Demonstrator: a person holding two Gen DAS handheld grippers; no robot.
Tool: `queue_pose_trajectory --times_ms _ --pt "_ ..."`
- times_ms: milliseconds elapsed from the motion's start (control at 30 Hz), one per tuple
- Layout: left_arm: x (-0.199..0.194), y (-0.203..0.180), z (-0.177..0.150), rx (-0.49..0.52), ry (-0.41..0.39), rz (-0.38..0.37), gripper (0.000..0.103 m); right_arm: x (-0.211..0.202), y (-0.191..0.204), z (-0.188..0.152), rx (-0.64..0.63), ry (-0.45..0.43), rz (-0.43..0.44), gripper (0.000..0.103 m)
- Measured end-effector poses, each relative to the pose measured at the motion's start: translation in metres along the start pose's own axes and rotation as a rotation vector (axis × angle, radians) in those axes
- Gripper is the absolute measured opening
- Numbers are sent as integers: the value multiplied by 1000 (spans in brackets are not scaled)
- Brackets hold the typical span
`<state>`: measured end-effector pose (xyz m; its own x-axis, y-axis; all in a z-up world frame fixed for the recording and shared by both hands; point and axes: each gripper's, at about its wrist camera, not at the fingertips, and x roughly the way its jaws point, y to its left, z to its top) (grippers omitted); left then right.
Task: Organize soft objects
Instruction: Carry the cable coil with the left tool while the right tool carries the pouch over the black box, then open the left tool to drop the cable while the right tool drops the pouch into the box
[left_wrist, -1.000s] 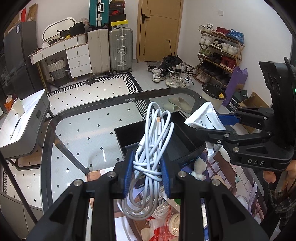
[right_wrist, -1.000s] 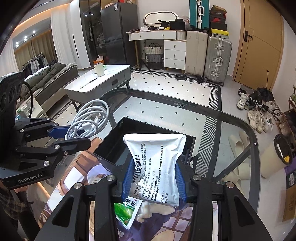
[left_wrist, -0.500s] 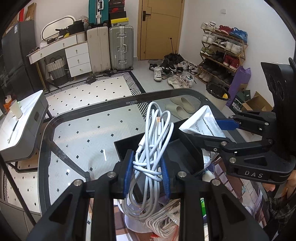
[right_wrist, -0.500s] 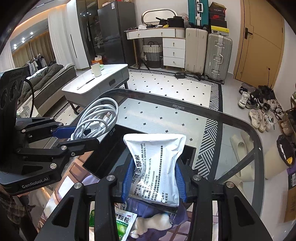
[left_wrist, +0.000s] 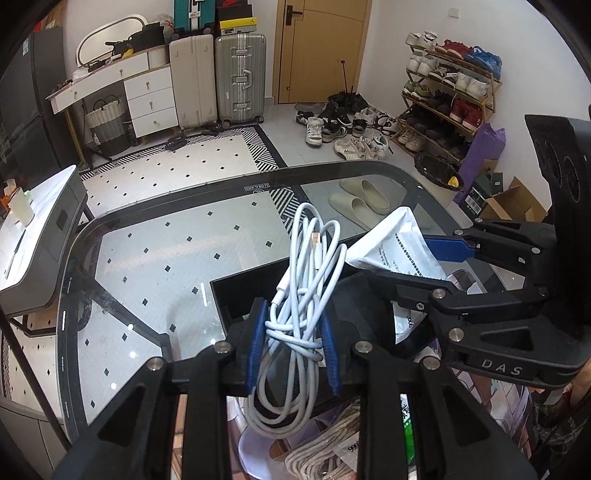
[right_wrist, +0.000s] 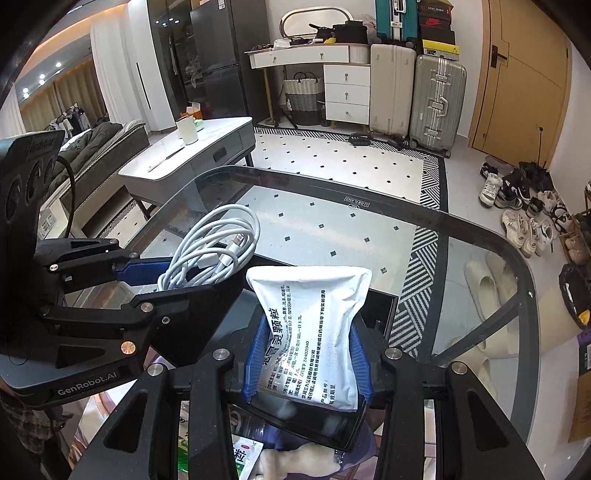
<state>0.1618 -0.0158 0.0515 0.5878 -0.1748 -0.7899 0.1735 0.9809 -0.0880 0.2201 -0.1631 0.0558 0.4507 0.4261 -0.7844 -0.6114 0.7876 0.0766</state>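
Glass makes up your work surface: the glass table (left_wrist: 155, 258) has a dark border and a rounded rim, with bare room to the far side and to the left of the tray. On it sits the black tray (left_wrist: 236, 295), an open box whose near wall lies just under both tools. Your right gripper (right_wrist: 306, 350) is clamped on the white sachet (right_wrist: 314, 325), held upright above the tray's near edge; in the left view the same sachet pokes out over the tray from the right. Your left gripper (left_wrist: 293, 341) is closed around the white cable bundle (left_wrist: 303, 295), whose loops hang down below the fingers and also stand up above them.

Judging by this, you are midway: two soft things are lifted and poised at the tray, neither released. More remains near you, a corded bundle (left_wrist: 321, 454) and a green-printed packet (right_wrist: 243, 458) among it.

Mind the tray walls as you lower, and mind each other: the two grippers sit close side by side, so the open room lies forward over the tray, not sideways
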Motion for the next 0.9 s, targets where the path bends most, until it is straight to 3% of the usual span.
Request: queue_pose_trajectory --times_ms 900 --pt "32 2 -2 -60 -1 -38 26 43 2 -15 -41 83 -30 41"
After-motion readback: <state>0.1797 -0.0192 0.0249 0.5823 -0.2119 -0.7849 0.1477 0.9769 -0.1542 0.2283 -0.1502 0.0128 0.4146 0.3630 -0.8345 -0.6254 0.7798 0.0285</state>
